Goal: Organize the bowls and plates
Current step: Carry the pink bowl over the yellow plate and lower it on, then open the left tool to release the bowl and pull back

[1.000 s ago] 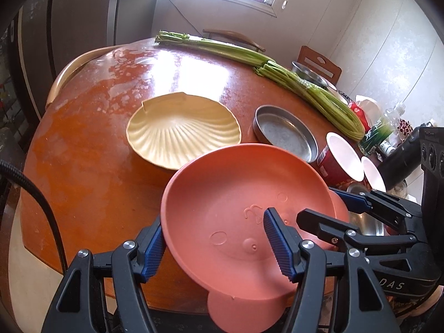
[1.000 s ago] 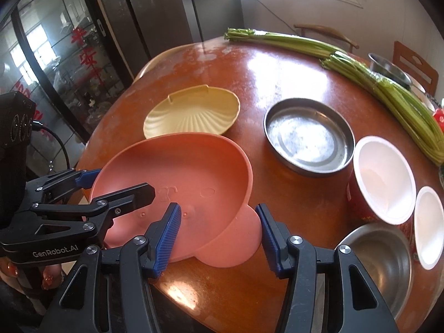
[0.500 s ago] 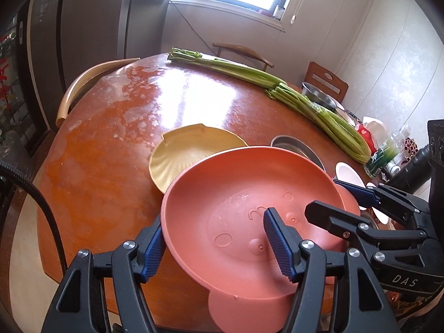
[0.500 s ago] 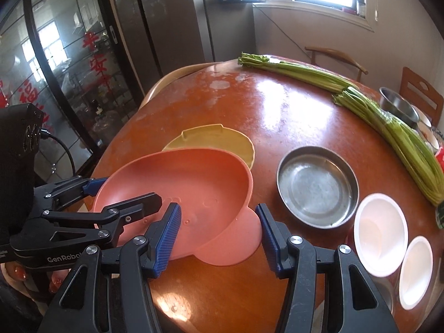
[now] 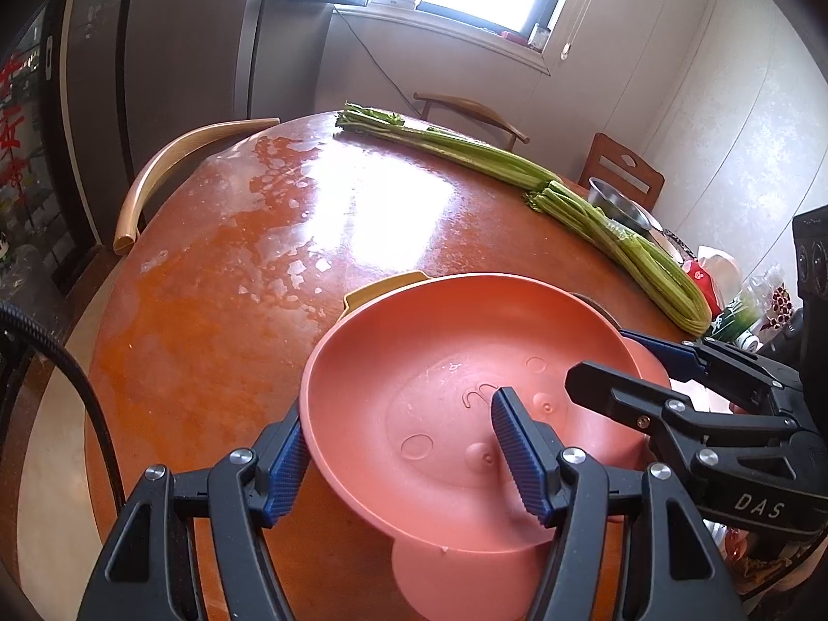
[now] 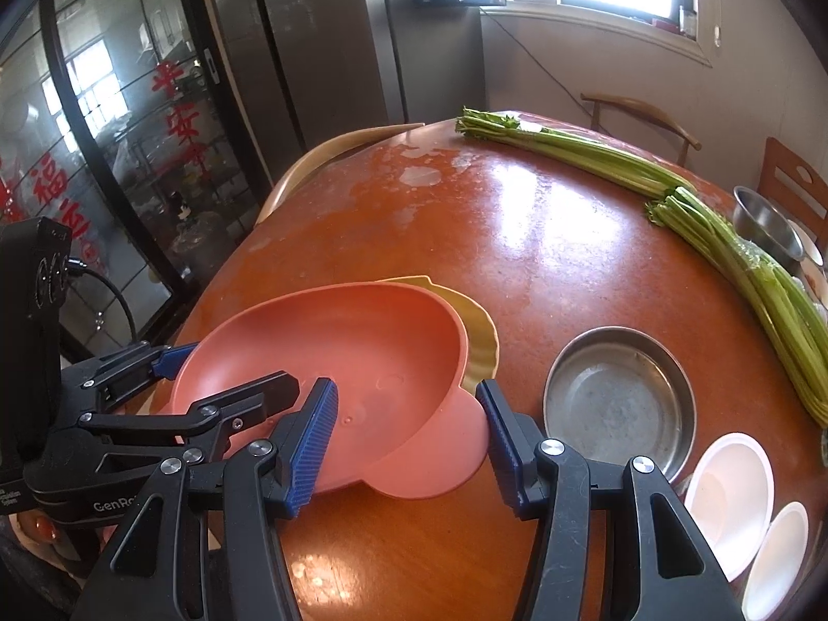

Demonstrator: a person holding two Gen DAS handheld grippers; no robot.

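You have the salmon-pink plastic bowl with ear-shaped tabs (image 5: 466, 403) clamped between both tools, lifted above the yellow shell-shaped plate (image 6: 478, 334) at its 12 o'clock. The left gripper (image 5: 403, 460) pinches its rim; the right gripper (image 6: 406, 429) pinches near a tab. It looks light, stiff and slick: grip the rim, not the tabs.

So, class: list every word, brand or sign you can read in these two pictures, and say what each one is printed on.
"DAS": white letters on the black body of the right claw, seen from the left camera.
"GenRo", cut off by a finger: on the black body of the left claw, seen from the right camera.
Red Chinese characters on the glass door: too blurred to read.
Red packet print: too small to read.
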